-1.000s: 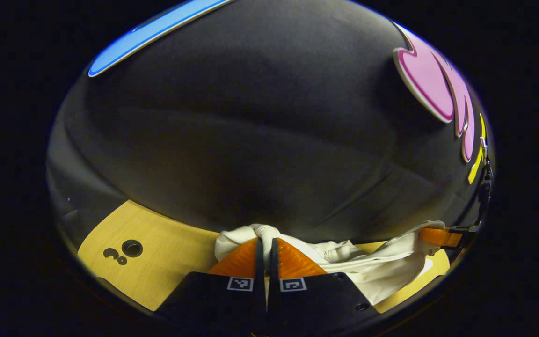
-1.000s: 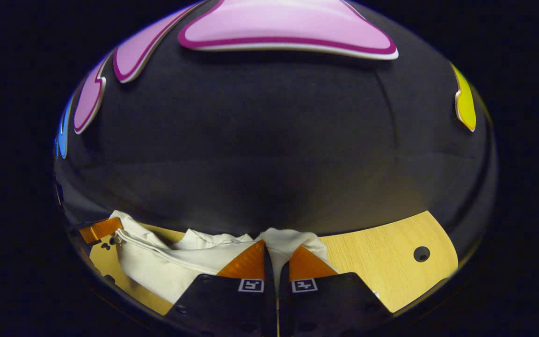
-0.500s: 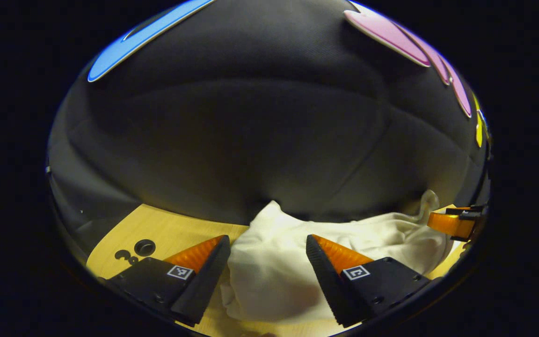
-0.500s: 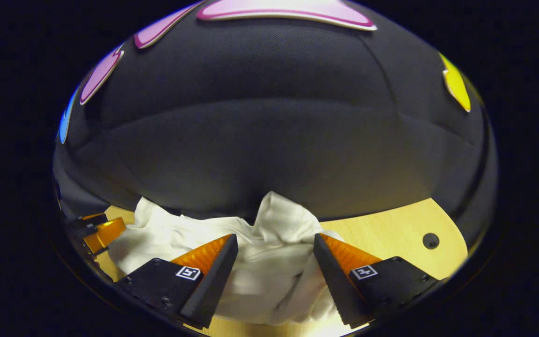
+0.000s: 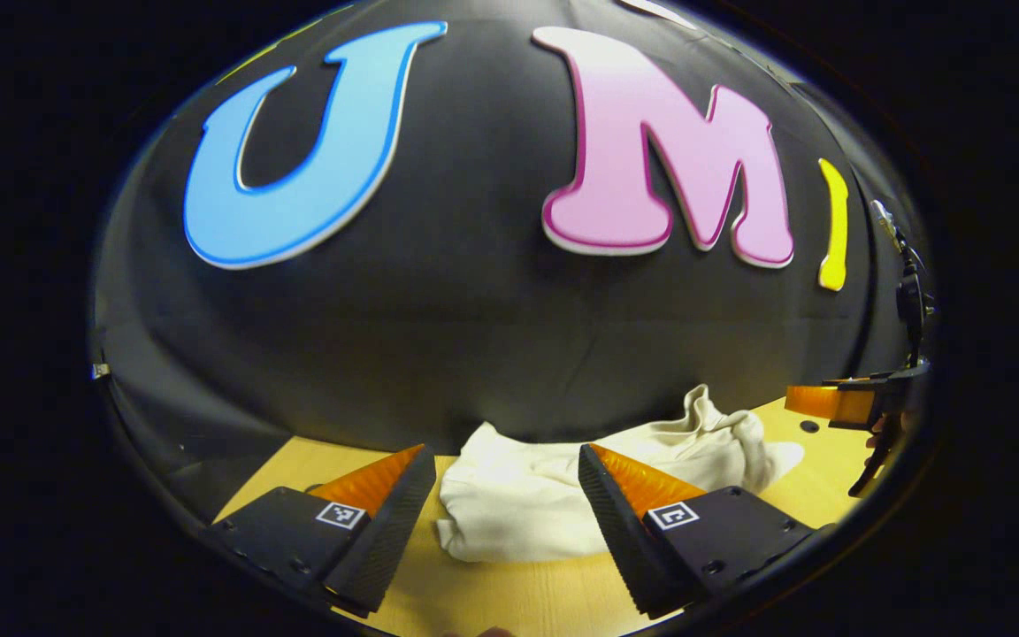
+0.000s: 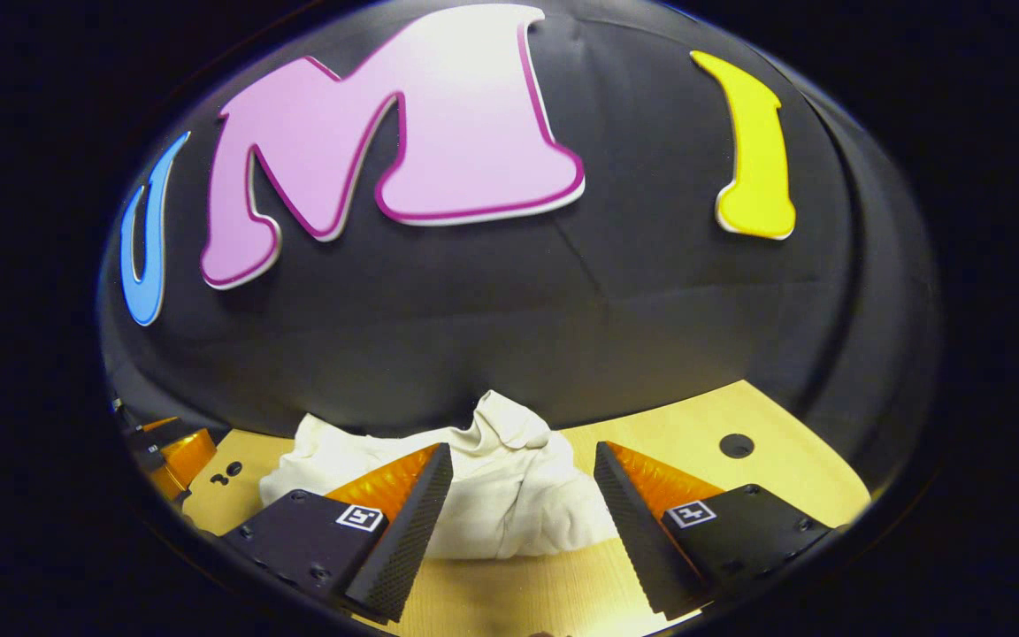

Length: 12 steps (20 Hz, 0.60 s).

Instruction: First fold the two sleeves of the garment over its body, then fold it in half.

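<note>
Both tongs, left [image 5: 505, 495] and right [image 6: 523, 491], have let go and backed off, gaping empty; garment [image 5: 563, 495] lies bunched on desk [image 5: 492, 602]. Flatten it before regrasping.

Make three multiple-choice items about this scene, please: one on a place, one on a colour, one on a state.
1. Where does the garment lie?
A. on the wooden table
B. on the floor
C. over a chair

2. What colour is the garment?
A. red
B. off-white
C. navy

3. How do the jaws of the left gripper and right gripper stand?
A. both open
B. both shut
C. one clamps the cloth

Answers:
1 A, tabletop shows around it.
2 B, pale cloth in both views.
3 A, fingers spread, holding nothing.
</note>
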Each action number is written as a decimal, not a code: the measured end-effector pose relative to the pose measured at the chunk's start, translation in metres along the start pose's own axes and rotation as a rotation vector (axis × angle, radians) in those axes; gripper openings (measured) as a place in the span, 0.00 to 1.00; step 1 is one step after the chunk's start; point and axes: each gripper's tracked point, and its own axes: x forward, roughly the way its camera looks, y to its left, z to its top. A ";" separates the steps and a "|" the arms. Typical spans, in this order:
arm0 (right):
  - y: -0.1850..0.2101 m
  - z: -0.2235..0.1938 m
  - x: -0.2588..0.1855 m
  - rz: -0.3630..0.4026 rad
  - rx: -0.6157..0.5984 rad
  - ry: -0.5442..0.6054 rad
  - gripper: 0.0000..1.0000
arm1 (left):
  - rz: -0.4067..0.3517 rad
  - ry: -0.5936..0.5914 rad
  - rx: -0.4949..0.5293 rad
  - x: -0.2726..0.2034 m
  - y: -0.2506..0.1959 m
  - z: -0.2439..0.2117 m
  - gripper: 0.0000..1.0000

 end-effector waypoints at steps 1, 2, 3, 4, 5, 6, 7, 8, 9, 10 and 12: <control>-0.001 0.010 -0.019 -0.006 -0.009 -0.018 0.99 | -0.002 -0.015 0.000 -0.016 0.000 0.011 1.00; 0.000 0.018 -0.040 -0.007 -0.017 -0.034 0.99 | -0.004 -0.037 0.001 -0.036 0.001 0.024 1.00; 0.000 0.025 -0.061 -0.008 -0.025 -0.055 0.99 | -0.004 -0.055 0.002 -0.053 0.002 0.033 1.00; -0.001 0.032 -0.082 -0.012 -0.034 -0.079 0.99 | 0.002 -0.082 0.003 -0.074 0.006 0.040 1.00; 0.002 0.036 -0.103 -0.011 -0.036 -0.098 0.99 | 0.008 -0.104 -0.003 -0.092 0.009 0.047 1.00; 0.004 0.025 -0.118 -0.006 -0.040 -0.106 0.98 | 0.014 -0.120 -0.018 -0.115 0.012 0.050 0.99; 0.007 0.022 -0.137 -0.003 -0.050 -0.114 0.98 | 0.014 -0.129 -0.026 -0.136 0.015 0.053 1.00; 0.008 0.022 -0.157 -0.002 -0.061 -0.128 0.98 | 0.021 -0.141 -0.023 -0.160 0.020 0.053 1.00; 0.011 0.022 -0.177 -0.001 -0.068 -0.147 0.98 | 0.029 -0.152 -0.013 -0.183 0.025 0.054 1.00; 0.012 0.025 -0.200 -0.002 -0.069 -0.178 0.98 | 0.041 -0.160 -0.001 -0.204 0.028 0.051 1.00; 0.015 0.025 -0.242 0.013 -0.066 -0.228 0.99 | 0.069 -0.173 0.012 -0.248 0.033 0.038 1.00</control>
